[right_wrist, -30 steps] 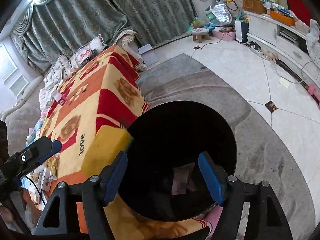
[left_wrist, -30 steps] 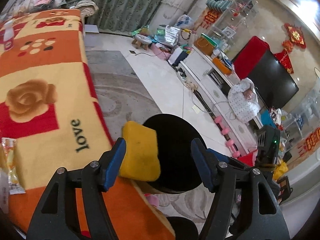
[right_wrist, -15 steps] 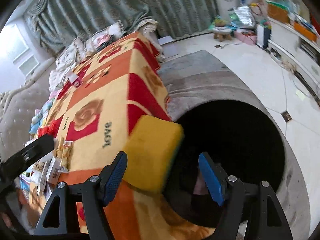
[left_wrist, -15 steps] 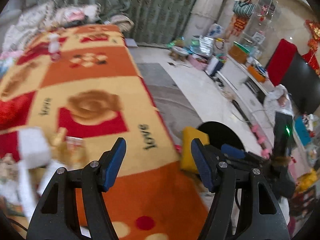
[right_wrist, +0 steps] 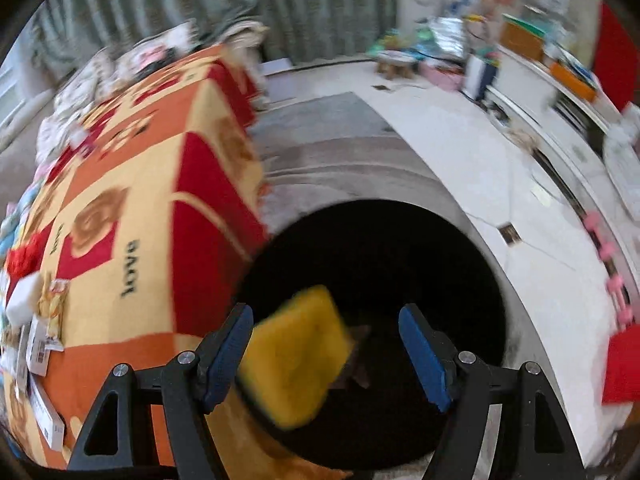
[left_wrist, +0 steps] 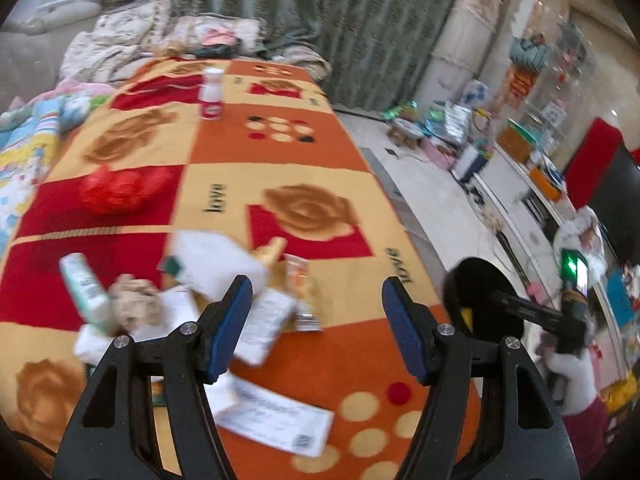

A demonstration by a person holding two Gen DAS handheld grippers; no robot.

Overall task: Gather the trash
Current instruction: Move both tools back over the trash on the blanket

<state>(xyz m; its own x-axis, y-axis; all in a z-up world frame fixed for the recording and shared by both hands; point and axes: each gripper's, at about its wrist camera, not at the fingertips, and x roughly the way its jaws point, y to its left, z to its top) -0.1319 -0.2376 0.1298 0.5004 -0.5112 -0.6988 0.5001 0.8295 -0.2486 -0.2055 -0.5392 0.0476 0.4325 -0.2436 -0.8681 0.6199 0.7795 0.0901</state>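
1. Gaping wide and empty, the left gripper (left_wrist: 316, 326) hovers over litter on the patterned blanket (left_wrist: 280, 152): a white-green tube (left_wrist: 84, 292), crumpled paper (left_wrist: 134, 304), snack wrappers (left_wrist: 300, 292) and a printed slip (left_wrist: 276, 426).
2. Far off stands a white bottle (left_wrist: 212, 94).
3. Right of the blanket's edge sits the black bin (right_wrist: 384, 272).
4. Over it, the right gripper (right_wrist: 326, 356) is released; the yellow sponge (right_wrist: 296, 356) lies blurred beside its left pad, inside the bin's mouth.
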